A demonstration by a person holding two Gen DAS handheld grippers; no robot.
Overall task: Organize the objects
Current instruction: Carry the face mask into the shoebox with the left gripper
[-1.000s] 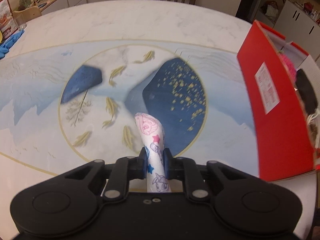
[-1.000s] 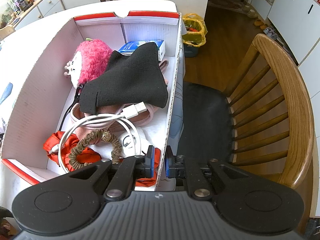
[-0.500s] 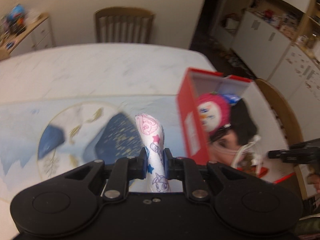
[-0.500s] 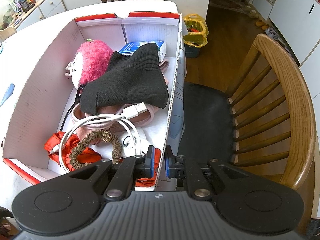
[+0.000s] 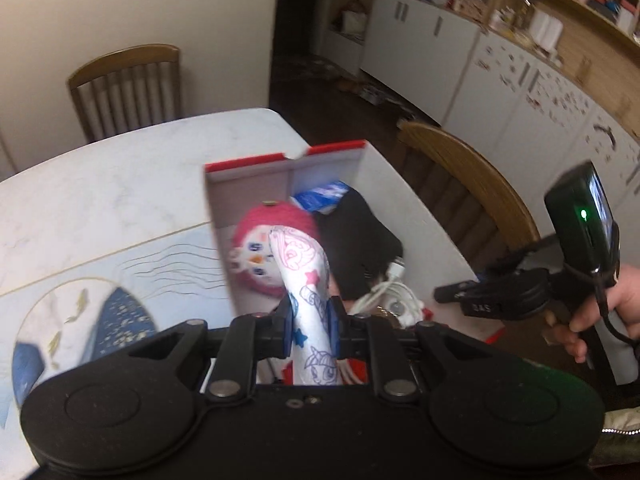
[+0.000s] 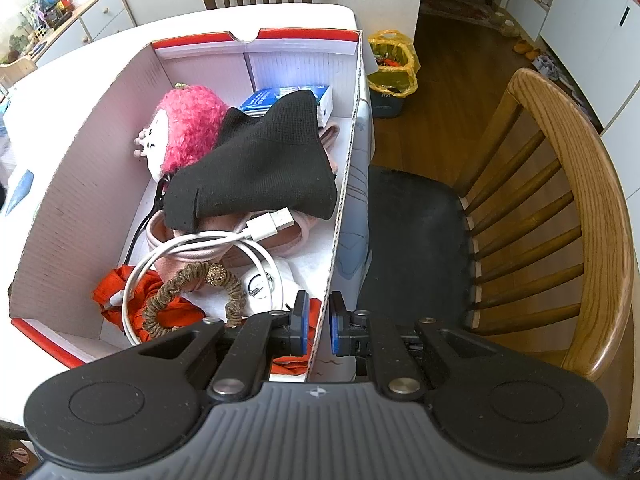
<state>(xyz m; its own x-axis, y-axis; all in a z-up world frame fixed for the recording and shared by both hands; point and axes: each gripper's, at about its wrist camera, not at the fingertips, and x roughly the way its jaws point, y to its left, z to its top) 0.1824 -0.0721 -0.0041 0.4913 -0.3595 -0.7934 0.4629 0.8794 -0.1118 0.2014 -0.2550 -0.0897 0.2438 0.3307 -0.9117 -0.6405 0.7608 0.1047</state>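
Partly hidden: printed tube [image 5: 308,296] base behind left gripper [image 5: 311,326]; box [image 5: 416,208] blurred.

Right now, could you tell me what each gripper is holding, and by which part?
The left gripper pinches the cartoon-print pouch around its lower middle. The right gripper clamps the box's right side wall at its top edge, near corner.

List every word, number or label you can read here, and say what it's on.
No text reads clearly.
Blue carton: white print, too small to read.
Right gripper: pale characters on its side in the left wrist view, too blurred.
Cartoon-printed item: drawings only, no words.
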